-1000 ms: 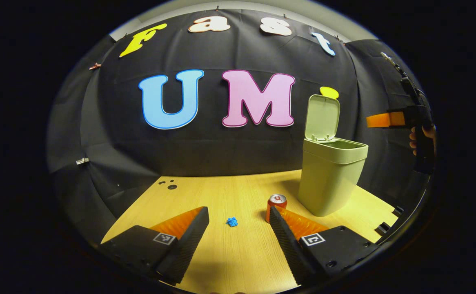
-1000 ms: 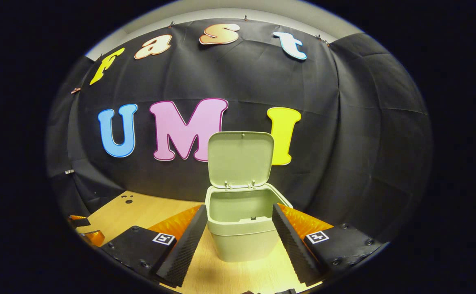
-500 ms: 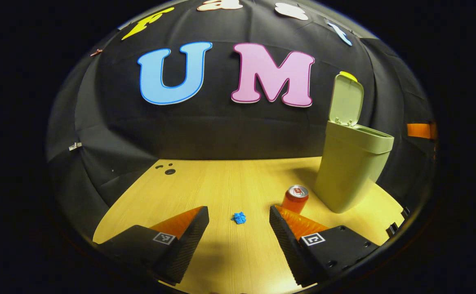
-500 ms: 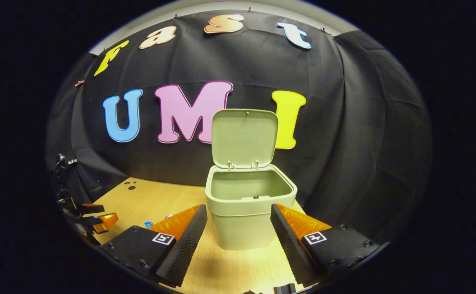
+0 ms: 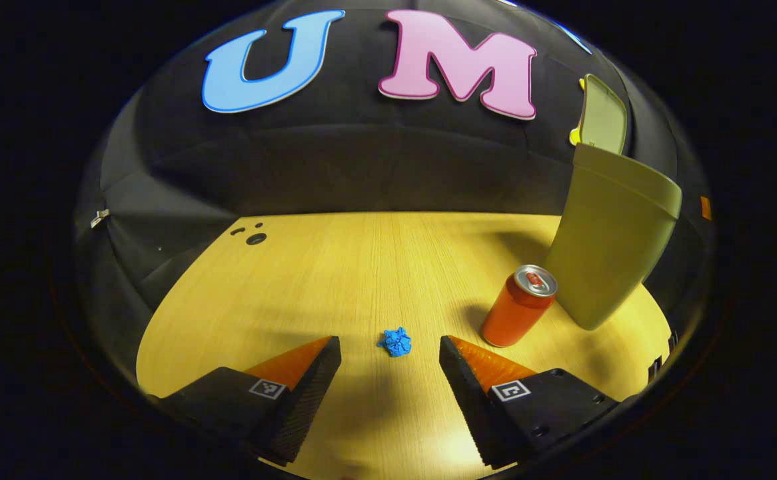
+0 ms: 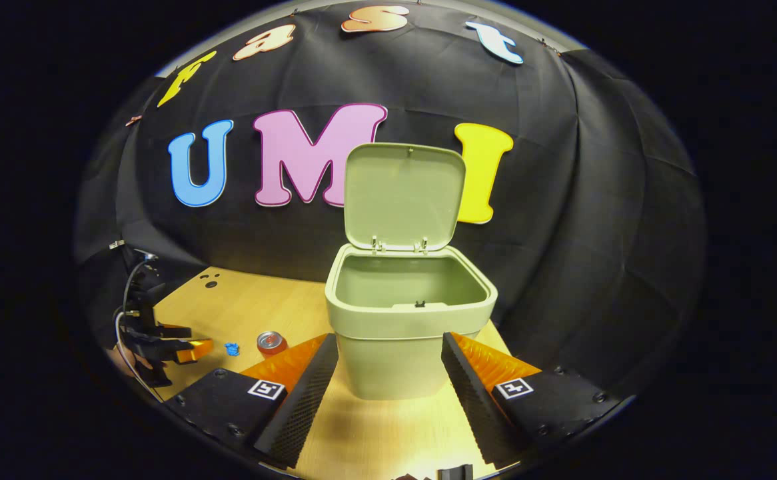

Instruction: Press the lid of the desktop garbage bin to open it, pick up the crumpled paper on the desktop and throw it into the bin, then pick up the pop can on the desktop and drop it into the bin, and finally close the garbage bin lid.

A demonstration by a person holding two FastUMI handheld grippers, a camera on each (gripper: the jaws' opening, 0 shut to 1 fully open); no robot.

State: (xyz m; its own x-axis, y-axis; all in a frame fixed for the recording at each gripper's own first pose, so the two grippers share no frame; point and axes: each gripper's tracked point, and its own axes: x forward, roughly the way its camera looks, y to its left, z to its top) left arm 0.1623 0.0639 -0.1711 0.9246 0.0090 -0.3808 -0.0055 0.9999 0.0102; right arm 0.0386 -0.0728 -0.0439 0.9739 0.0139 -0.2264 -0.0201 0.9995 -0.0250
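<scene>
The counter (image 5: 335,267) carries the upright garbage bin (image 6: 402,333), lid (image 6: 402,197) raised. The pop can (image 5: 518,307) stands beside it. Crumpled paper (image 5: 395,342) lies ahead of the left hand-held gripper (image 5: 390,350), fingers apart; right hand-held gripper (image 6: 388,347) likewise spread.

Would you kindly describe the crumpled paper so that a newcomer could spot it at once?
Start at the green bin with its lid raised, standing on the wooden table. Beside it stands an orange pop can; the crumpled paper lies past the can, between the left gripper fingers. It is small, blue and wrinkled.
</scene>
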